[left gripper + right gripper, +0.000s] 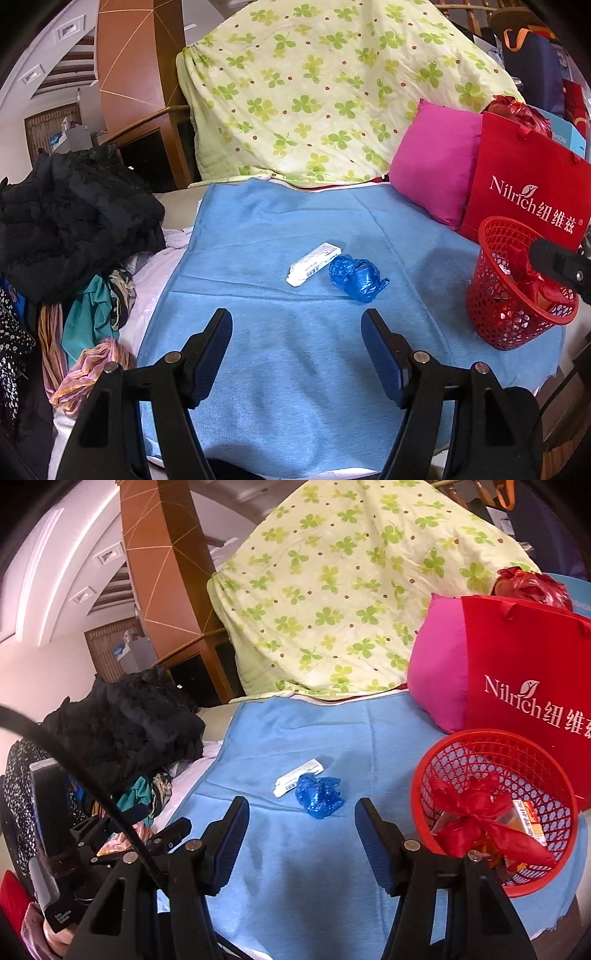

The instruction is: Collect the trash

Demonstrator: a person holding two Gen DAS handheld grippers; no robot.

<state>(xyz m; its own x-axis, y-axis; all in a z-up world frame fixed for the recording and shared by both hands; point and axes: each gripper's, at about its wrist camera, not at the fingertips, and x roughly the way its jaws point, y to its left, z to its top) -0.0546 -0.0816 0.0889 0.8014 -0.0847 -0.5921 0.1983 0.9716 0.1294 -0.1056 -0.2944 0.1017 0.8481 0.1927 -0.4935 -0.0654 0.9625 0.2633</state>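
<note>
Two pieces of trash sit out in the open on the blue towel [295,350]: a small white box [313,263] and, touching its near end, a crumpled blue plastic wrapper [357,278]. They lie mid-towel, well apart from the clutter, which makes them easy pickings from above.

The left gripper [297,354] hangs short of them, jaws spread wide with nothing between, only bare towel showing in the gap. The right gripper [302,840] matches it, jaws parted and empty, the wrapper just beyond its tips. Both point down at a slant toward the pair, lined up, I'd say, for a one-each grab.

Off to the right stands the red basket [436,775], upright at the towel's edge beside the red shopping bag [524,686]. It already holds red crumpled wrapping [480,812] and what looks like an orange-and-white carton [528,821], though the mesh and the lens bend make that hard to read. Placed there, it's a short swing from the right gripper, so the drop-off should be quick. The wrapper is soft and may squash or slip; the box offers flat sides.
</note>
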